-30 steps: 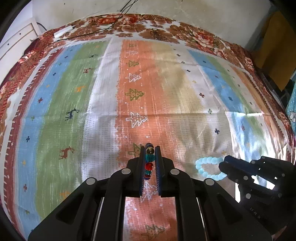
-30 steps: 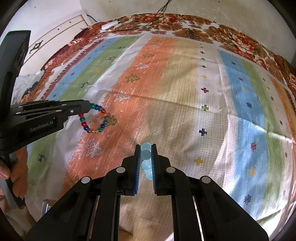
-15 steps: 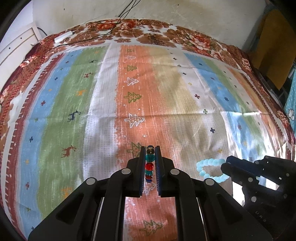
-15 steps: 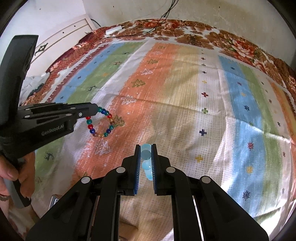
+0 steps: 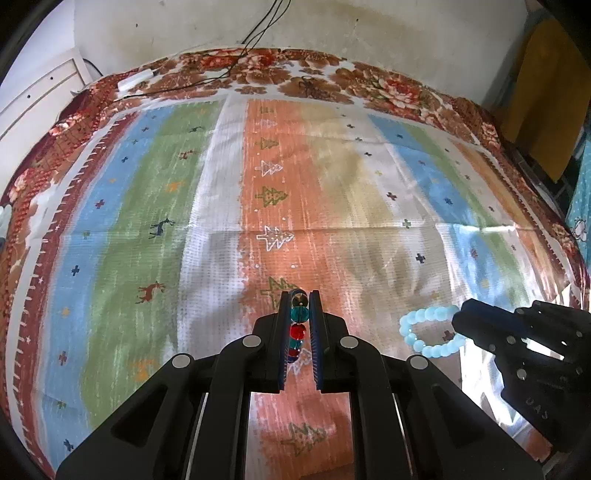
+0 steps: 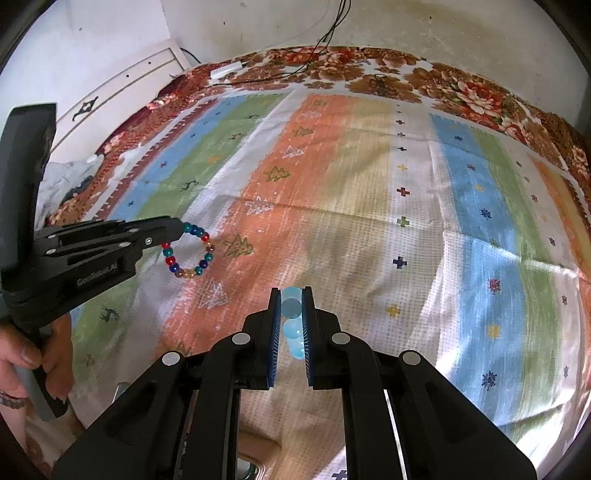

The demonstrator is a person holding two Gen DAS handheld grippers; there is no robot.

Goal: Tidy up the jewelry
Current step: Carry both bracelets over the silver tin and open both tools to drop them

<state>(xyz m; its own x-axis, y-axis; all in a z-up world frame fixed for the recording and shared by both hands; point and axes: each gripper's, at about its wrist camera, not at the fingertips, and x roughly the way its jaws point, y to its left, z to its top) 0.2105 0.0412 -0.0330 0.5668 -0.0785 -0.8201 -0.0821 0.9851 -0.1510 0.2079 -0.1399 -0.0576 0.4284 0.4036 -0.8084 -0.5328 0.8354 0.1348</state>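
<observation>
the multicoloured bead bracelet (image 6: 188, 250) hung as an open ring of teal, red, blue and amber beads from the tip of the left gripper (image 5: 299, 306), above the orange stripe of the striped cloth (image 5: 207, 221). in the left wrist view its beads stood in a line between the two fingers, an amber one at the tip, then teal, then red. the jaws were closed down to bead width and pinched the strand, so the ring dangled clear of the cloth.

the pale blue bead bracelet (image 5: 428, 332) was held the same way by the right gripper (image 6: 291, 306). its translucent beads sat stacked between the narrowly parted fingers in the right wrist view, and from the left wrist view the loop hung off the gripper's tip, over the pale part of the cloth to the right of the orange stripe.

the two grippers were side by side and apart, each pointing forward over the cloth, neither bracelet touching the other.

a hand (image 6: 22, 354) wrapped the left gripper's handle at the lower left edge of the right wrist view.

the cloth carried stripes of blue, green, white, orange and tan with small trees, deer and crosses, and lay on a brown flowered bedcover (image 5: 388, 83). a white power strip (image 5: 135, 79) with black cables (image 5: 258, 33) lay at the far edge, against a stained wall (image 5: 369, 29). white panelled furniture (image 6: 122, 88) stood to the left.
</observation>
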